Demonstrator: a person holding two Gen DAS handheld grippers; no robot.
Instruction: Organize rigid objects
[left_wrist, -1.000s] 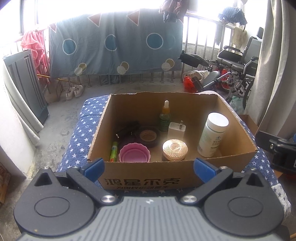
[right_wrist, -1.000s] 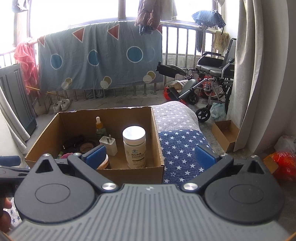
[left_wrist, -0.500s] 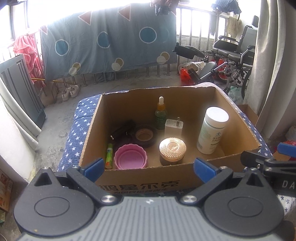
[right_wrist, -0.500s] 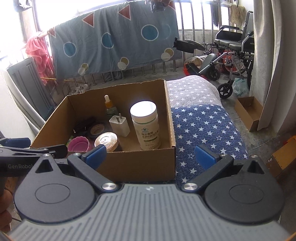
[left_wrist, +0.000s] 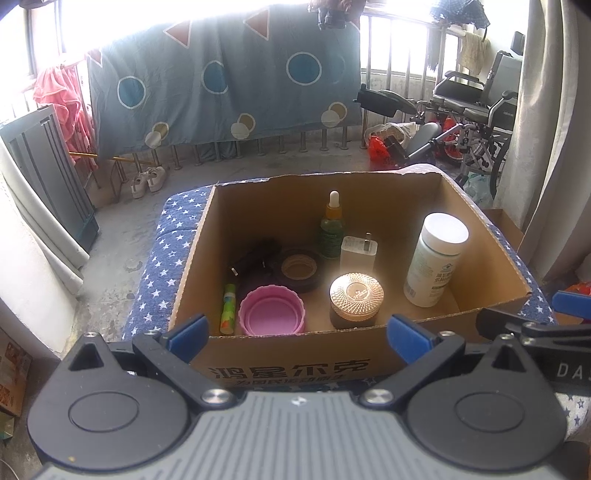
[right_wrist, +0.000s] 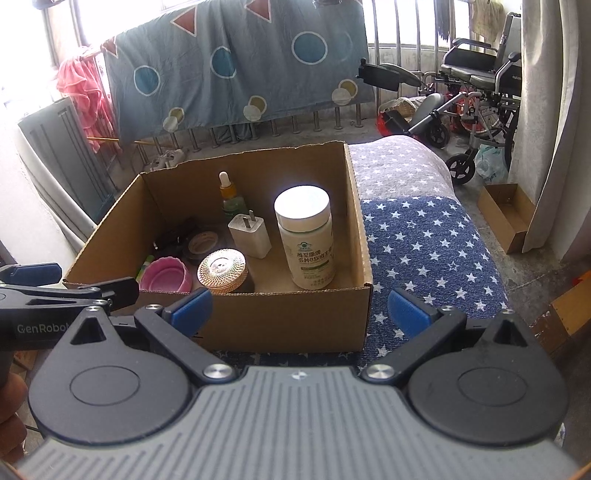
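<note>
- Cardboard box (left_wrist: 288, 365) sits on a star-print cushion (right_wrist: 424, 243); all the small rigid items lie inside it, none on the cushion.
- Change over the last second: both cameras have risen and tilted down, so the box interior shows more fully. Left gripper (left_wrist: 295, 332) and right gripper (right_wrist: 299, 308) both have jaws spread wide, holding nothing, short of the near wall. No item has shifted.
- Judgement: the scene fits either an approach to lift items out or a withdrawal after placing them; cannot settle which.
- Near row: pink lid (left_wrist: 272, 309), upturned; green tube (left_wrist: 228, 308) beside it; gold-lidded jar (left_wrist: 356, 300).
- Middle: tape roll (left_wrist: 299, 268); black item (left_wrist: 255, 256), unclear; white charger plug (left_wrist: 359, 253); white supplement bottle (left_wrist: 436, 258), upright, right side.
- Far: dropper bottle (left_wrist: 332, 225), upright.
</note>
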